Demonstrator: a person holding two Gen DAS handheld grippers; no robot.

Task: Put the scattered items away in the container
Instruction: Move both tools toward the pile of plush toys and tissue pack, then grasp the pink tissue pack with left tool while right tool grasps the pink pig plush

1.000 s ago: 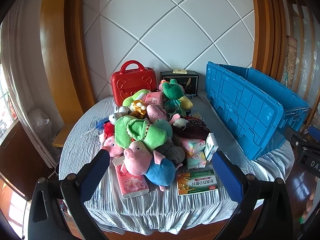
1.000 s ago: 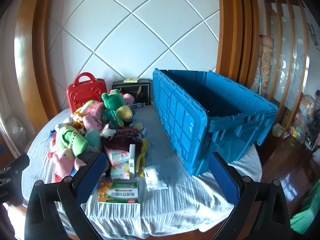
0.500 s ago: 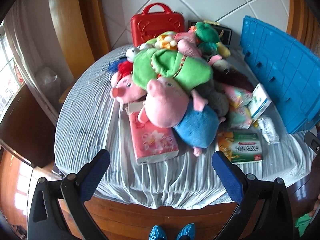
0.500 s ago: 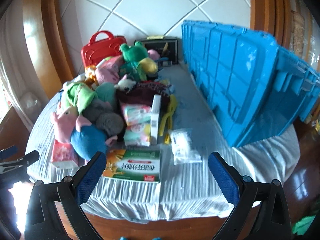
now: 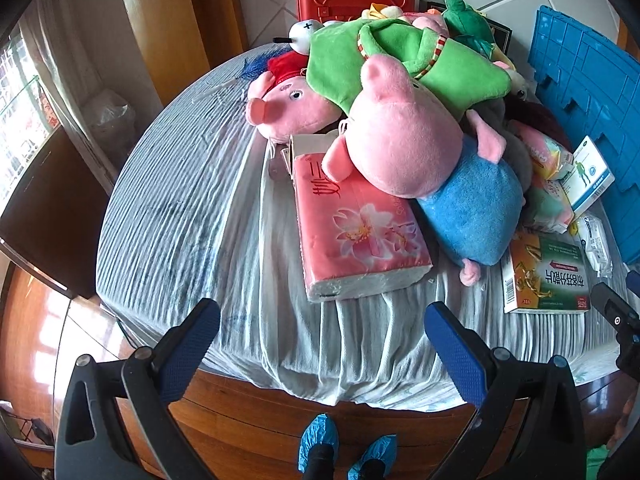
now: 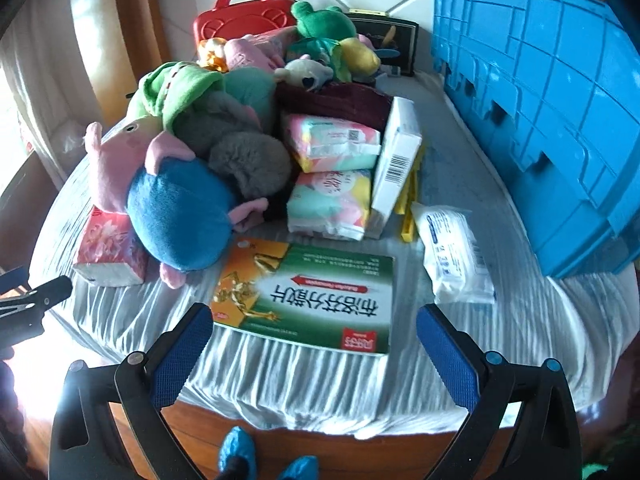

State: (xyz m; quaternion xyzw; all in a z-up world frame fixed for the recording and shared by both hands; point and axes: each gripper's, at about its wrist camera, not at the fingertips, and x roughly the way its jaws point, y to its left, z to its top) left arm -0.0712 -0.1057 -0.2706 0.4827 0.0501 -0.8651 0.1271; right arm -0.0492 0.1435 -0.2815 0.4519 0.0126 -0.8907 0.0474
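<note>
Both grippers hang wide open and empty at the table's near edge: the left gripper [image 5: 322,332] before the pink tissue pack [image 5: 360,228], the right gripper [image 6: 314,330] before the green medicine box [image 6: 308,294]. The blue crate [image 6: 560,120] stands along the right edge.

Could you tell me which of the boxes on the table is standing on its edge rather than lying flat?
The white box with the barcode, propped against the tissue packs; the green box lies flat.
</note>
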